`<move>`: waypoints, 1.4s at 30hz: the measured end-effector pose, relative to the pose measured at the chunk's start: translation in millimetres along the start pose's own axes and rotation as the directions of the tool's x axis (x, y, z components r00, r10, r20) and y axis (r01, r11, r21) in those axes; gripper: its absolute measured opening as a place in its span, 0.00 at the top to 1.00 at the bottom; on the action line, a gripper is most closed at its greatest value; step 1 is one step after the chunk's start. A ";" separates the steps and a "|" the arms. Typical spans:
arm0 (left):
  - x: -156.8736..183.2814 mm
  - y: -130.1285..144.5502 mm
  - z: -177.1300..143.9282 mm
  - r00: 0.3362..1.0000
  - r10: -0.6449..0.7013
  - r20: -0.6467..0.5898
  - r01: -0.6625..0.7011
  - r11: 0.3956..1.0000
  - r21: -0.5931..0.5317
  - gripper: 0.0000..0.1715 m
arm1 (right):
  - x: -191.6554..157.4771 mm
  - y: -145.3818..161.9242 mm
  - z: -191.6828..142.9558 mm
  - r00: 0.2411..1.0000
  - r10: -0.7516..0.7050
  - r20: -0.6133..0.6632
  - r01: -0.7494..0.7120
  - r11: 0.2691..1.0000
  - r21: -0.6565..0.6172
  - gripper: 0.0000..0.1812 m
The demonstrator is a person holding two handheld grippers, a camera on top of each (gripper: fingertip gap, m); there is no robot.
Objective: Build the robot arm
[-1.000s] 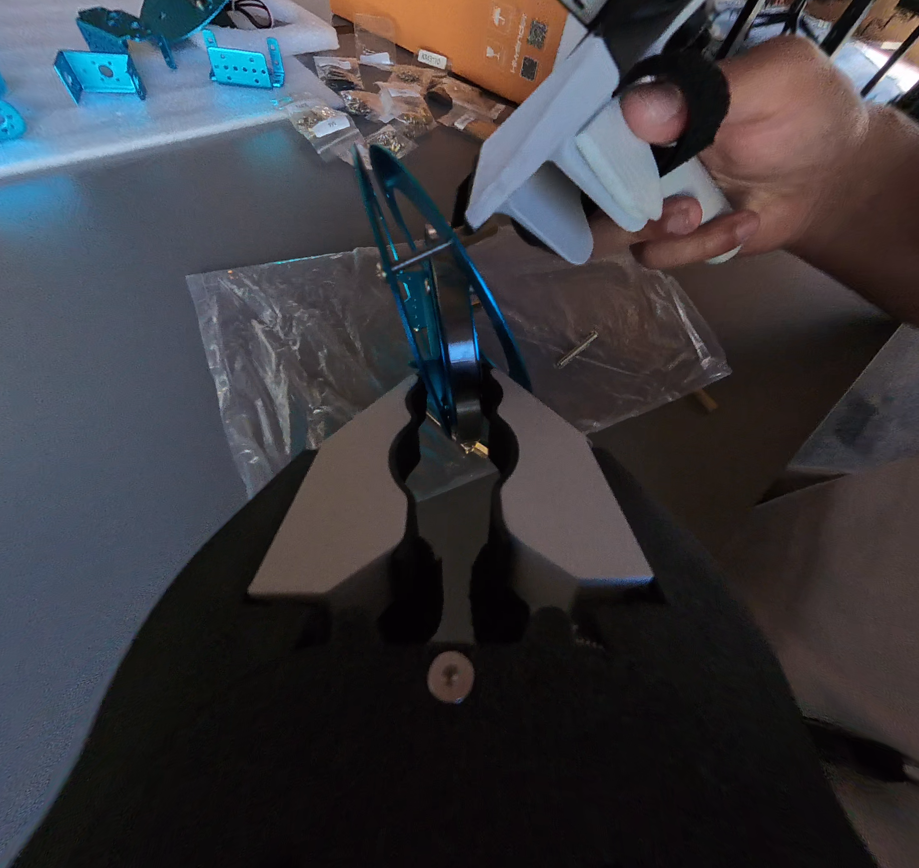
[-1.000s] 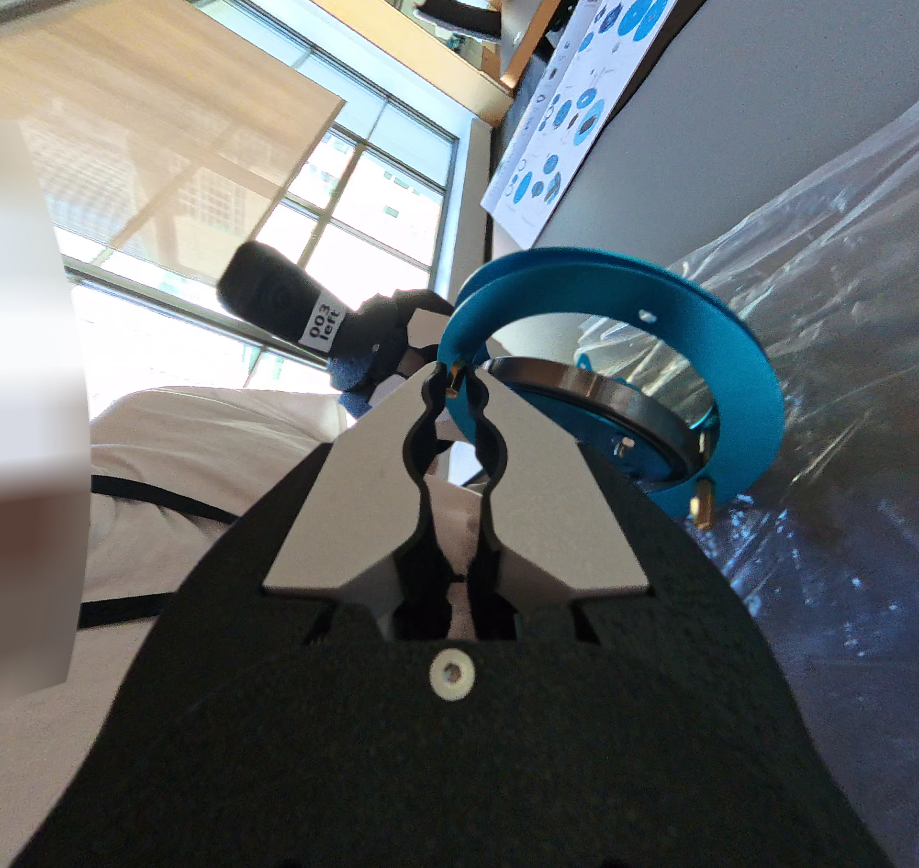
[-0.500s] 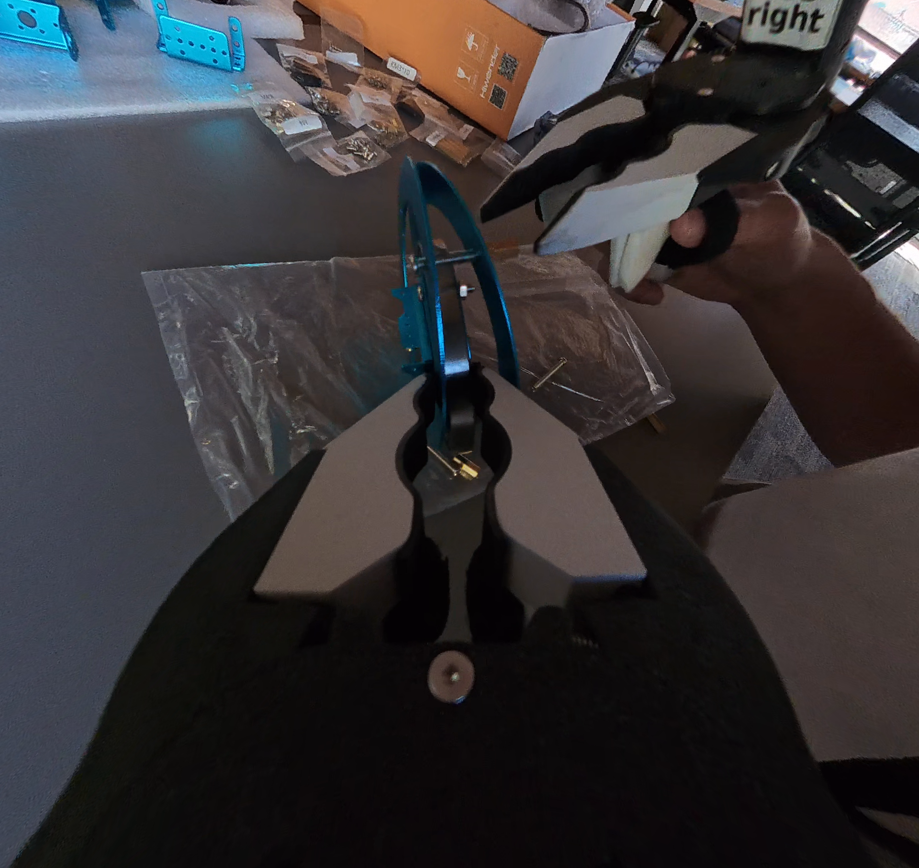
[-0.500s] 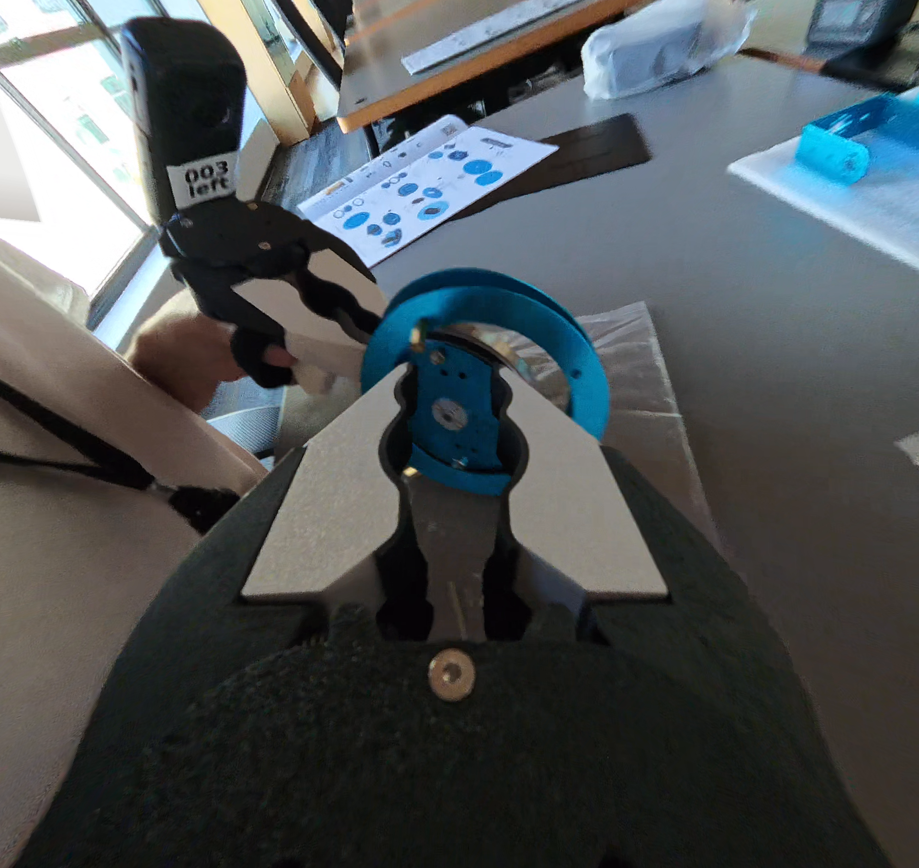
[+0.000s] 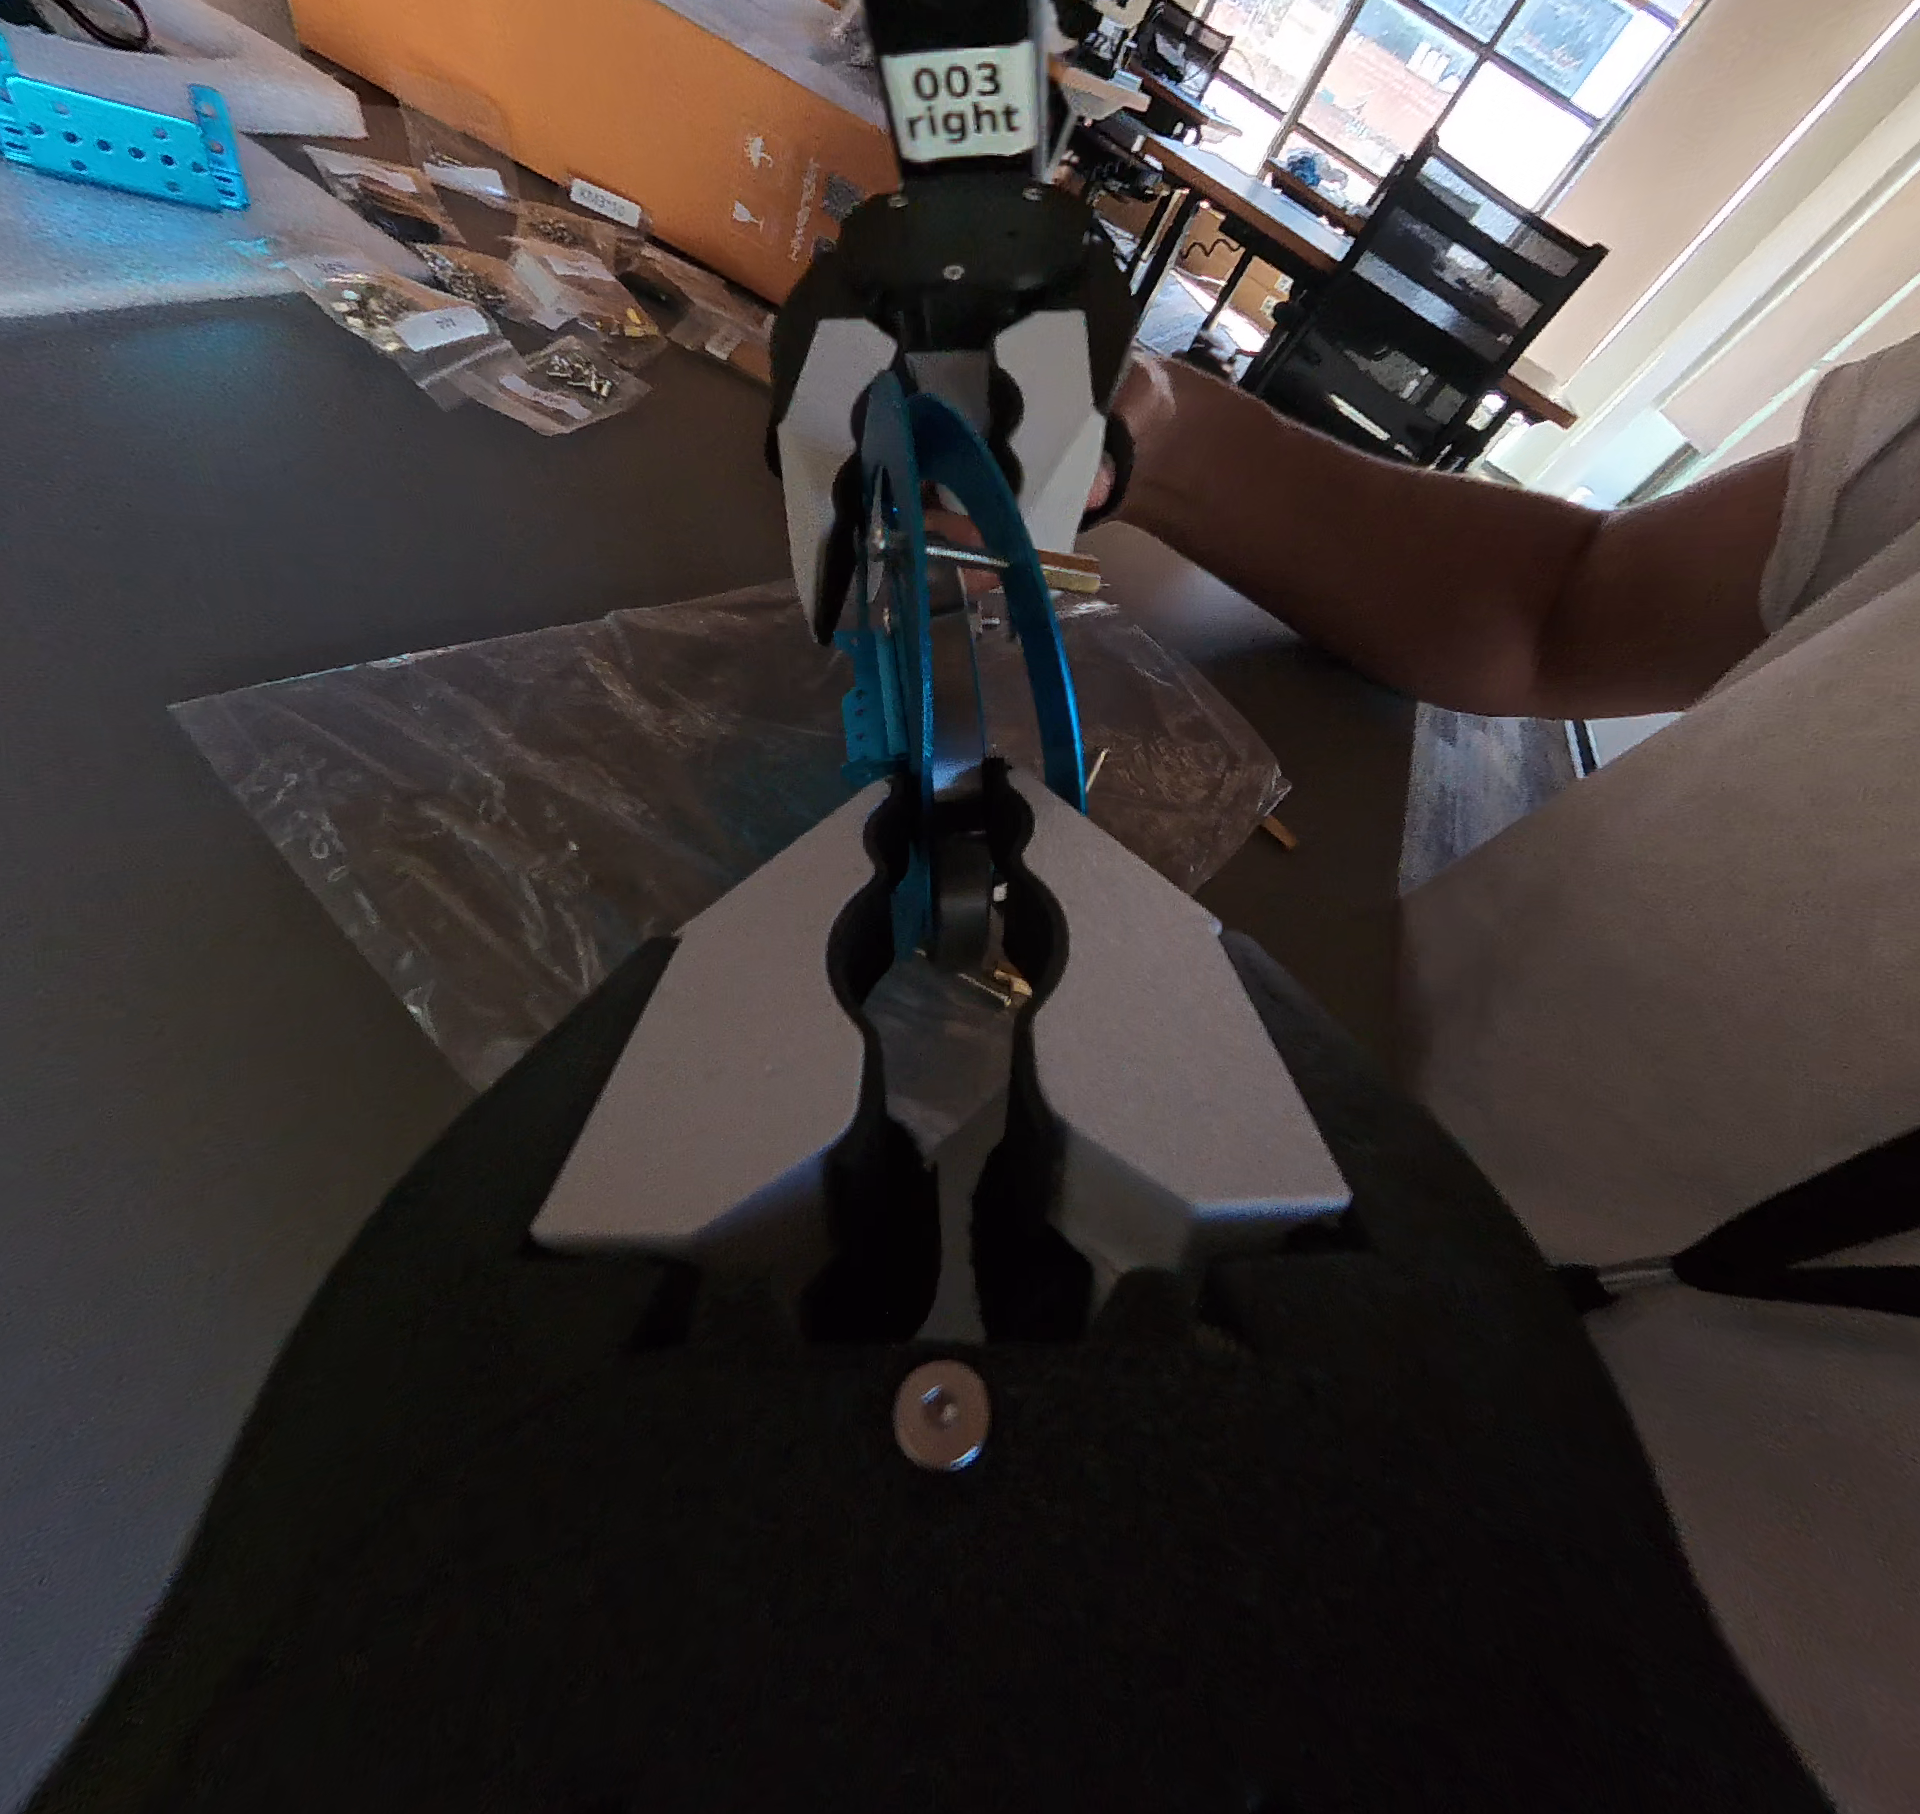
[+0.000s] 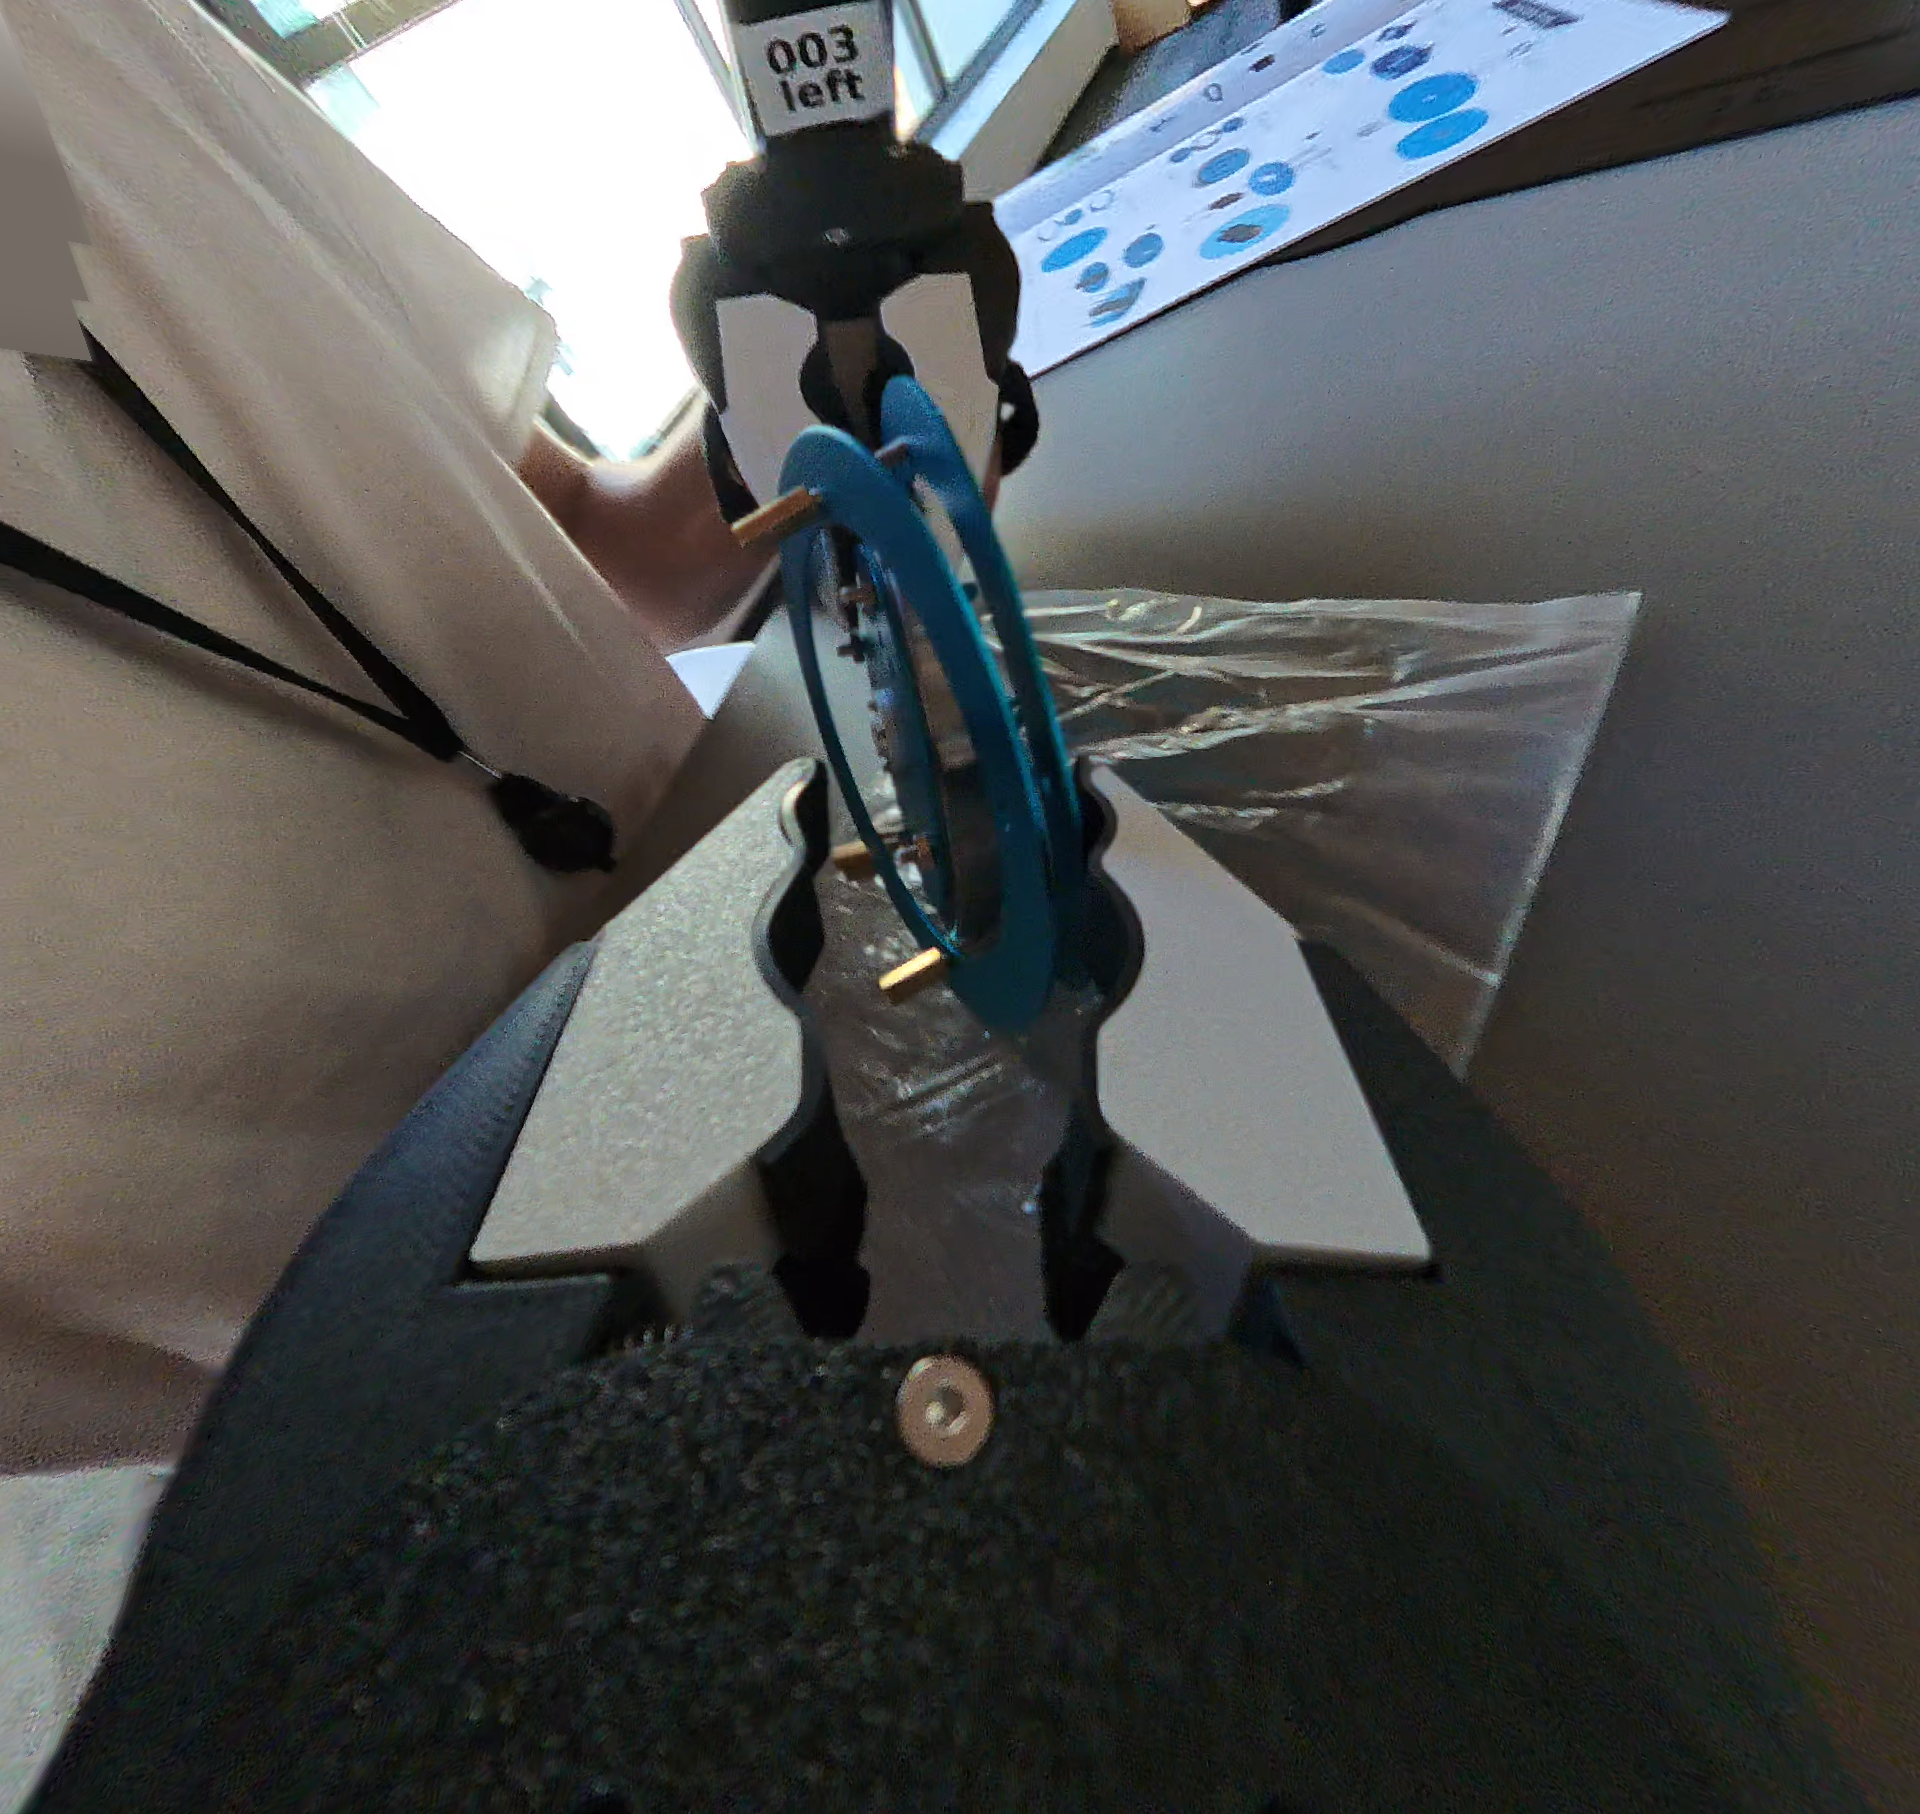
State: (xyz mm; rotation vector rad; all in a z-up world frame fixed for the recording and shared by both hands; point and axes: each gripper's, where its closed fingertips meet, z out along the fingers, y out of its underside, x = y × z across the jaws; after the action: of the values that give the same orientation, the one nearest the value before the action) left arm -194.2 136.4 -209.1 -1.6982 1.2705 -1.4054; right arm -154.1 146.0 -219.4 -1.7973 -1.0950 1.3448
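Note:
A blue metal ring assembly (image 5: 896, 642) is made of two blue rings, a dark bearing ring and brass standoffs (image 6: 774, 517). It stands on edge above a clear plastic bag (image 5: 468, 777) on the grey table (image 5: 208, 517). My left gripper (image 5: 940, 788) is shut on its near rim. My right gripper (image 5: 935, 564) faces it head on at the far rim. In the right wrist view the right gripper (image 6: 951, 788) is open, one finger on each side of the assembly (image 6: 997, 964). The left gripper (image 6: 873, 393) holds the opposite edge.
An orange cardboard box (image 5: 520, 29), several small bags of hardware (image 5: 499, 310) and a blue perforated bracket (image 5: 114, 143) on white foam lie at the far left. A printed parts sheet (image 6: 1299, 133) lies on the table. The person's arm (image 5: 1403, 569) and torso are close by. There is about 5 cm between the tips of the two grippers.
The right gripper went from shut to open and swung round to face the left gripper, its fingers now either side of the assembly's far rim. The left gripper kept its hold.

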 end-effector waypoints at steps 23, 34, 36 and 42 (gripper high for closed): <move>-1.2 -5.5 -0.5 0.981 0.138 -0.133 -0.143 0.989 -0.028 0.88 | -7.1 -5.6 -22.7 1.000 -0.008 0.026 0.007 1.000 0.029 0.94; 2.1 -8.0 33.2 0.959 0.237 -0.156 -0.265 0.946 -0.186 0.92 | -1.5 -3.0 -31.3 1.000 -0.013 0.004 0.013 0.999 0.052 0.89; -3.6 -13.0 36.6 0.986 0.121 -0.113 -0.142 0.970 -0.198 0.92 | 10.2 -5.6 -44.8 0.988 0.010 -0.151 -0.002 0.998 0.058 0.83; 4.3 -20.6 52.9 0.997 0.071 0.043 -0.063 0.984 -0.165 0.93 | -6.2 6.0 -78.2 0.756 -0.121 -0.643 0.081 0.993 -0.091 0.75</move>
State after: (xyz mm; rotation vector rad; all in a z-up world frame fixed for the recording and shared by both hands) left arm -137.6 133.3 -203.5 -1.7685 1.4357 -1.2431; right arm -78.3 137.1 -200.1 -1.9856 -0.8210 0.5297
